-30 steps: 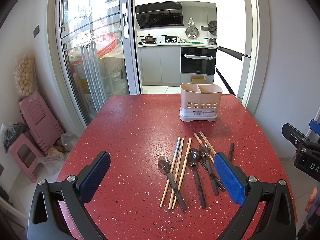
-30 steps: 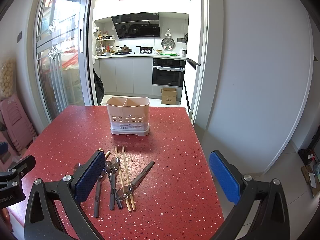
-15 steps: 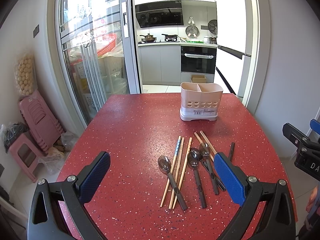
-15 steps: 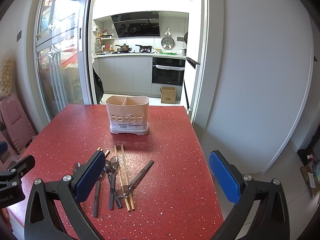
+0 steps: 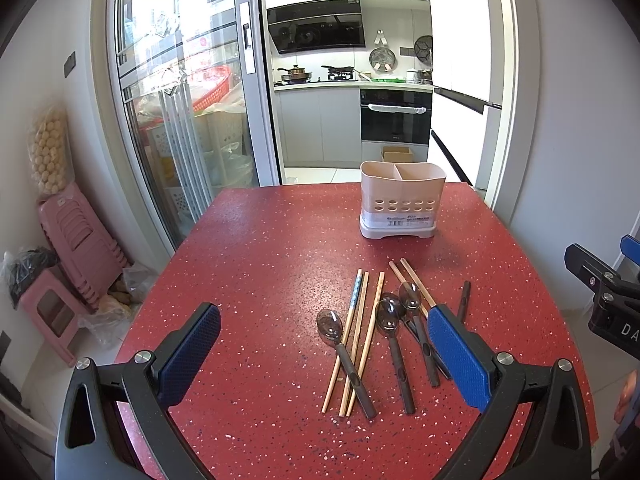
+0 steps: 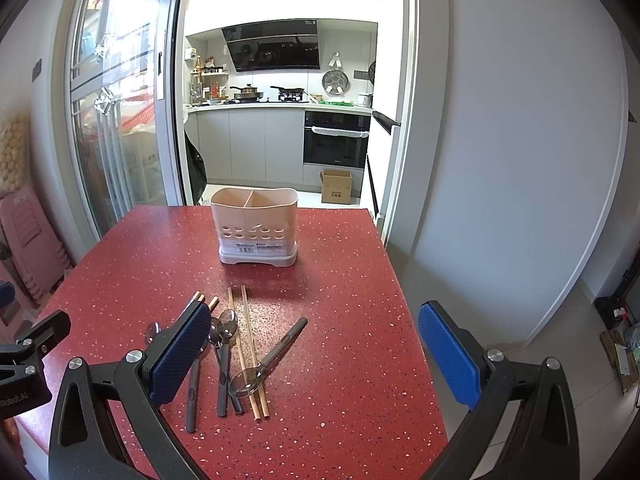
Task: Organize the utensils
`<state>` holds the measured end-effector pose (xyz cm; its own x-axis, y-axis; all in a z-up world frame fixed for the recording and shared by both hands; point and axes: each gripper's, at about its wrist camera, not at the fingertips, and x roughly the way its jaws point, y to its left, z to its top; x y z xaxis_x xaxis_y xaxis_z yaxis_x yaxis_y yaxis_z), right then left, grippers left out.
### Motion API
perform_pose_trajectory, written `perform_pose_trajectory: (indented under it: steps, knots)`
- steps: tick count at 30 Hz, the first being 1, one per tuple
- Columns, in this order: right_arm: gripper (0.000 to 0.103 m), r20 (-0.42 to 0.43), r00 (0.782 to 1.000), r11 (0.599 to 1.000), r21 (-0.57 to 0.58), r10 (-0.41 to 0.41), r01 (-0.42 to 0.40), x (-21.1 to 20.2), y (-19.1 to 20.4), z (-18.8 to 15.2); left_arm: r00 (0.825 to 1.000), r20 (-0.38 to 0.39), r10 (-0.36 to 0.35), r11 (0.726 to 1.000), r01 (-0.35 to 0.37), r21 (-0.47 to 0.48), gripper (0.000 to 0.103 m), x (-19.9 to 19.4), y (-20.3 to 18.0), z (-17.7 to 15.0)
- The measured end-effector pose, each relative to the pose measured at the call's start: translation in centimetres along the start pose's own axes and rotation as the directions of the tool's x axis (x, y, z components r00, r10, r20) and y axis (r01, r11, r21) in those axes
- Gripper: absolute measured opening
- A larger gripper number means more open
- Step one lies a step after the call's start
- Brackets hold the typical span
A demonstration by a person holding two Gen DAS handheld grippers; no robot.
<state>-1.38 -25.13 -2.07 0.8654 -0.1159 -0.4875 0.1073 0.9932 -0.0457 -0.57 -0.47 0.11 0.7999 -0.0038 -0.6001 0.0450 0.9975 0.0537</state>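
Both claws hang over the near edge of the red table (image 5: 256,264). The left claw (image 5: 324,354) is wide open and holds nothing. The right claw (image 6: 316,354) is wide open too, with nothing in it.

Just past them lie the spoons (image 5: 390,334) and chopsticks (image 5: 356,338), all mixed up and flat on the table. Some cross over each other. They look light, hard and thin. The spoon bowls look smooth and may slip, so I think the dark handles are the best place to pinch. One spoon (image 6: 268,360) lies tilted across two chopsticks. The chopsticks may roll.

Farther back stands the holder (image 6: 256,226), upright and empty, with two parts inside. It is well apart from the pile.
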Motion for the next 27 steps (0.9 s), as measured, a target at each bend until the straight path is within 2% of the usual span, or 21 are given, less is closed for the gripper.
perform_pose_trajectory:
  steps: [27]
  knots:
    - [0.103,-0.028,1.000,1.000,-0.008,-0.009,0.009,0.43,0.59,0.58,1.000,-0.012,-0.002,1.000,0.002,0.002,0.103,0.41,-0.03,0.15]
